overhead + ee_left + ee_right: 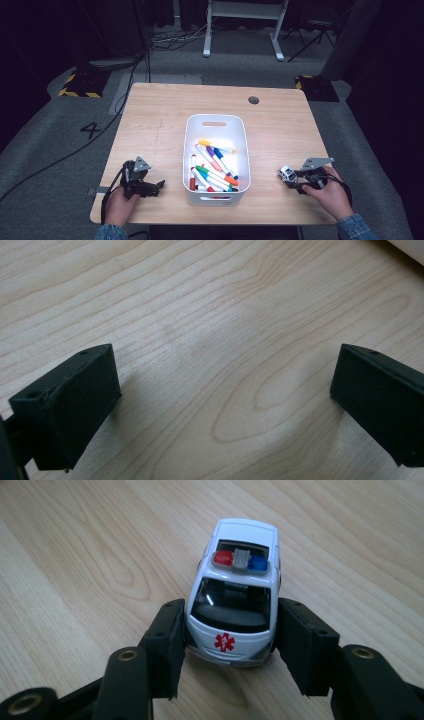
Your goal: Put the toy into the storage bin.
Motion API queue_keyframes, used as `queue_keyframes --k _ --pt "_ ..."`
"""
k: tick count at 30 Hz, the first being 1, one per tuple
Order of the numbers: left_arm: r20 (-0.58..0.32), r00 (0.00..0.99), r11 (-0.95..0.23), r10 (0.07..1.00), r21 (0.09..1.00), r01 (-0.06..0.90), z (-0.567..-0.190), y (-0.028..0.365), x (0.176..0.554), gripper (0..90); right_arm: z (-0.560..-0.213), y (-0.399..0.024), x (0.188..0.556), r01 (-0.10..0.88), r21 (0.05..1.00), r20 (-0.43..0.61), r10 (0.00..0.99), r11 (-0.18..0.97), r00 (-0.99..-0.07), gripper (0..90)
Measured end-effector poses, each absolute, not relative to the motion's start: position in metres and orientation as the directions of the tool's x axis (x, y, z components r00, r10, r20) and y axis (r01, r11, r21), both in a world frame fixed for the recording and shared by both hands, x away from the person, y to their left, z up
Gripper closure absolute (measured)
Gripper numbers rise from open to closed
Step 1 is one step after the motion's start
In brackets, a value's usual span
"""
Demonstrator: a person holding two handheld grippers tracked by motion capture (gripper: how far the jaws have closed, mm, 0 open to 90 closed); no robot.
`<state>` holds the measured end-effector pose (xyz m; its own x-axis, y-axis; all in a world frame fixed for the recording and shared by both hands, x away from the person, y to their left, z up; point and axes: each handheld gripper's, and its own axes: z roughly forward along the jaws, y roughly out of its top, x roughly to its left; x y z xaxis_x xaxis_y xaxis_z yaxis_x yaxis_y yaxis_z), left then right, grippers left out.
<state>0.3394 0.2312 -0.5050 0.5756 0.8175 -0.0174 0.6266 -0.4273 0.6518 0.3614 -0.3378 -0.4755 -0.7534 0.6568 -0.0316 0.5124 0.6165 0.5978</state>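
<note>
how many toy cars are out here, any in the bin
1. The white toy ambulance car sits on the table right of the white bin, between the right gripper jaws. The bin shows markers; something could be hidden under them.

The toy ambulance car [234, 595] was white, with a red-and-blue light bar on its roof and a red medical star on one end; it stood upright on its wheels on the desk [165, 107], near the right front edge.

Dim room, grey carpet [60, 135] marked 4, white desk frame [245, 20] behind.
</note>
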Motion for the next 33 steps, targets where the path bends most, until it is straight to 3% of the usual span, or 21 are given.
queue_keyframes --k 13,33 --pt "-0.016 0.573 -0.425 0.82 0.653 0.627 -0.505 0.231 0.339 0.0 -0.45 -0.326 0.358 0.438 0.68 -0.069 0.646 0.588 -0.76 47.6" --pt "-0.017 0.572 -0.424 0.82 0.653 0.627 -0.505 0.231 0.339 0.0 -0.401 -0.312 0.355 0.371 0.733 -0.088 0.619 0.571 -0.78 47.6"
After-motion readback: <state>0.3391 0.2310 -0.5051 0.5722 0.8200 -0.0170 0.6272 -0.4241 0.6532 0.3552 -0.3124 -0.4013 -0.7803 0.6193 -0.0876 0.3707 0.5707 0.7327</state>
